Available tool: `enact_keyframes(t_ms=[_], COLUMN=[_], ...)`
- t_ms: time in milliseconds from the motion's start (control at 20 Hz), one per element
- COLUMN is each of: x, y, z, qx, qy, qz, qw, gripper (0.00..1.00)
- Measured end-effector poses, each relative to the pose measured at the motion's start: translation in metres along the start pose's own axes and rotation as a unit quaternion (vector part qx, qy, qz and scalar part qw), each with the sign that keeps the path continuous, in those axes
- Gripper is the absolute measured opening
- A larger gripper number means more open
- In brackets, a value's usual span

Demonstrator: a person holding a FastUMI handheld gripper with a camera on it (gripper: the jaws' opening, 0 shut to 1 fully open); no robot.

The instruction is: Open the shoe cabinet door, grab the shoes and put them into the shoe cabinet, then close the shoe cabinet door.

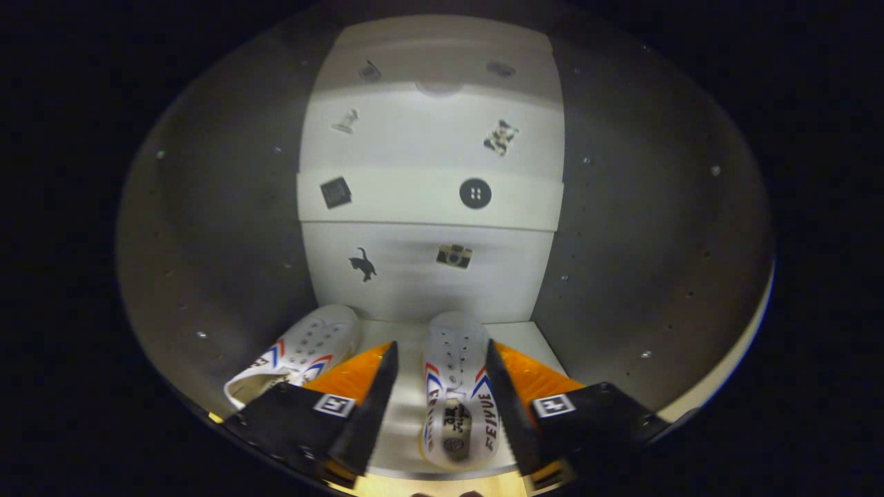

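Hand-held gripper (pixel 442 407) stood spread wide inside the shoe cabinet (pixel 621 228), its fingers flanking 1 white shoe (pixel 457 393) without pressing it. That shoe read "FEIYUE". Another white shoe (pixel 300 352) lay left of it, against the cabinet's back wall.

Inside a household shoe cabinet (pixel 621 228): grey side walls with shelf-pin holes, a sticker-dotted white back panel (pixel 428 200), two white sneakers (pixel 456 393) on its floor.
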State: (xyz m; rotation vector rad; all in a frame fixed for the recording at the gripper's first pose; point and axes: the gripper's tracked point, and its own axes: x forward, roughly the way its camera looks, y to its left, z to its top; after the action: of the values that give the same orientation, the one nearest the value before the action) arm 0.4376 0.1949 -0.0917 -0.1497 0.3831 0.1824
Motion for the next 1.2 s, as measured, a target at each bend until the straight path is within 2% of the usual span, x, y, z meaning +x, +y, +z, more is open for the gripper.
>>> enact_keyframes(t_ms=[100,300,500,750,1050,1200], x=[-0.050,-0.158,-0.244,-0.342,-0.415,-0.439], y=[0.001,0.014,0.019,0.002,-0.036,-0.081], z=[0.009,0.020,0.019,-0.004,-0.065,-0.087], qx=[-0.007,-0.011,0.007,0.032,0.042,0.019], qy=[-0.037,-0.098,-0.132,-0.157,-0.129,-0.122], qz=[-0.002,0.019,0.038,0.053,0.056,0.018], qw=[0.999,0.995,0.990,0.986,0.989,0.992], gripper=[0.99,0.98,0.98,0.98,0.98,0.97])
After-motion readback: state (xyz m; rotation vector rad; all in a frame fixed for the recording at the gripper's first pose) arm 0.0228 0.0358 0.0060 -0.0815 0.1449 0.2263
